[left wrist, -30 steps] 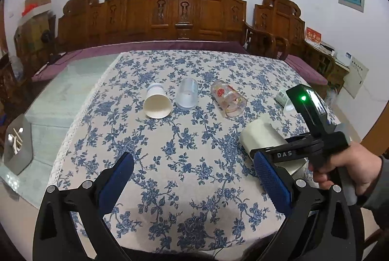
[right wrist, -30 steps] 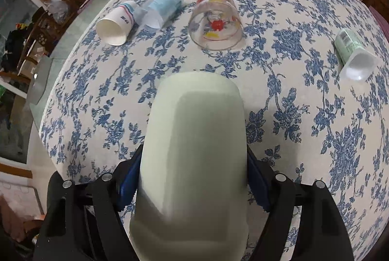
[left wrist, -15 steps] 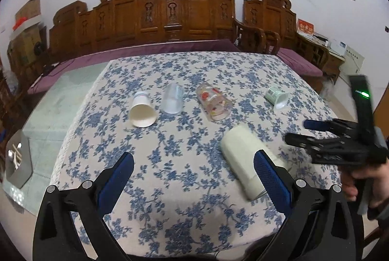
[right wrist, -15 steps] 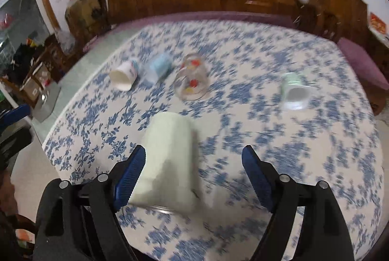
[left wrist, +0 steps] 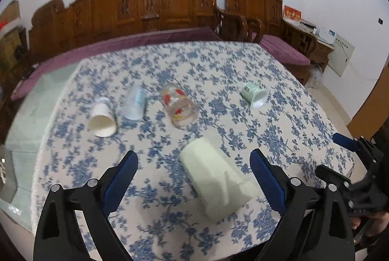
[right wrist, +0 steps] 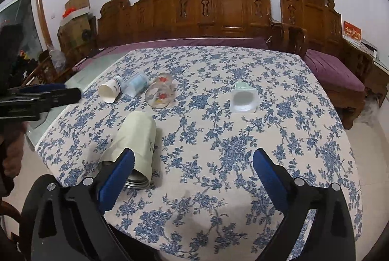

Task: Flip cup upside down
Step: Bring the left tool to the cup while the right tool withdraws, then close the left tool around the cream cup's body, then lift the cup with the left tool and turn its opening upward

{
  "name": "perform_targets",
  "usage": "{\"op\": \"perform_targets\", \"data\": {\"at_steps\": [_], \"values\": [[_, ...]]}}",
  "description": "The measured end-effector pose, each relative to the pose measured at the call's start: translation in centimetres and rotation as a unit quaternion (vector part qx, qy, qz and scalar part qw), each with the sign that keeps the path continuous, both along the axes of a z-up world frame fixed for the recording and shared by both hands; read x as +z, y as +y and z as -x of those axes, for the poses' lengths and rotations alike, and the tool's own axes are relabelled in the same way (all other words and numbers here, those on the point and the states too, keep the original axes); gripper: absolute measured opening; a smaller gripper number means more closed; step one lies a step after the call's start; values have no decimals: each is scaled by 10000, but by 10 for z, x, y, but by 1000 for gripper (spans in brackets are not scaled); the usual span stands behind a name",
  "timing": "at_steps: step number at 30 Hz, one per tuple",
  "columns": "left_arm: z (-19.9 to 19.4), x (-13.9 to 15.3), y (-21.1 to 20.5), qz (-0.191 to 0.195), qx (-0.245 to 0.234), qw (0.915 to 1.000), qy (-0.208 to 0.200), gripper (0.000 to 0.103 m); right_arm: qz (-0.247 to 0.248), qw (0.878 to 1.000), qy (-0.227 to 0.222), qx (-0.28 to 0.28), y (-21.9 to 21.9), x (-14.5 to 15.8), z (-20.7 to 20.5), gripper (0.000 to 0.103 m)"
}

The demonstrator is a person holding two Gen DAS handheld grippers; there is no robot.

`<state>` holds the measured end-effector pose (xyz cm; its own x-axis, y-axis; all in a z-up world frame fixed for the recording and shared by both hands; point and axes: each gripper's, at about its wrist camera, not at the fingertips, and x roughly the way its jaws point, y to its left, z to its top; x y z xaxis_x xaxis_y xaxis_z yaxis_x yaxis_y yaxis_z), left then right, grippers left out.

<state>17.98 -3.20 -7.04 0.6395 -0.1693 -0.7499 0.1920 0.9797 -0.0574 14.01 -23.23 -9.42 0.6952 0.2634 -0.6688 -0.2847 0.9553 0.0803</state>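
Cup: the pale green cup (left wrist: 216, 178) lies on its side on the flowered worktop (left wrist: 279, 100), near the front edge, well short of the row of other cups.
Long axis: it runs from the closed base, toward the glass tumbler (left wrist: 179, 105), back to the metal-rimmed mouth at the worktop's near edge, slightly slanted.
Left tool (left wrist: 194, 178): fingers wide apart, holding nothing; the cup lies between them, closer to the right-hand finger, not touched.
Right tool (right wrist: 193, 172): fingers also spread and empty; the cup (right wrist: 136, 139) sits off to its left, partly behind the left-hand finger.
Nearer hand: probably the left, since the cup is already framed in its opening.
Key relation: the cup's length points along the left tool's reach, so its sides face the fingers.
Task state: cup not yet stood mouth-down.
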Motion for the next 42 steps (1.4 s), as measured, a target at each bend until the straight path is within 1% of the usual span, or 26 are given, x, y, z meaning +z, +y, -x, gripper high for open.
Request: {"op": "perform_targets", "data": {"at_steps": [4,7,13,17,23,28,32,34,37,39,42], "values": [[-24,-21,-4,61,100,9992,392,87,-8,10000,-40,-29,-3,1,1,99],[-39,-36,-8,93,190,9975,678,87,-21,10000,9,-17,-3,-3,0,99],[-60,-67,-17,108,331,9911,1285,87,-77,9999,81,-13,-5,-6,-2,99],[-72,-86,-23,-59,424,9857,1632,87,-99,9999,68,-18,-6,-6,-3,99],[-85,-102,-36,-418,335,9788,1975,87,-121,9998,137,-35,-7,-8,-5,99],[-91,-110,-38,-341,323,9726,2278,87,-115,9998,167,-37,-7,-10,-5,99],[-99,-123,-36,-118,381,9647,2604,87,-94,9998,183,-29,-6,-12,-5,99],[-100,-125,-36,-67,424,9632,2653,87,-120,9997,187,-46,-6,-12,-5,99],[-101,-126,-35,-25,455,9616,2706,84,-121,9997,194,-46,-7,-12,-5,99],[-104,-129,-30,160,526,9577,2826,83,-139,9997,220,-45,-6,-14,-4,99],[-108,-129,-27,305,590,9568,2829,78,-133,9996,226,-47,-6,-15,-5,99]]}}
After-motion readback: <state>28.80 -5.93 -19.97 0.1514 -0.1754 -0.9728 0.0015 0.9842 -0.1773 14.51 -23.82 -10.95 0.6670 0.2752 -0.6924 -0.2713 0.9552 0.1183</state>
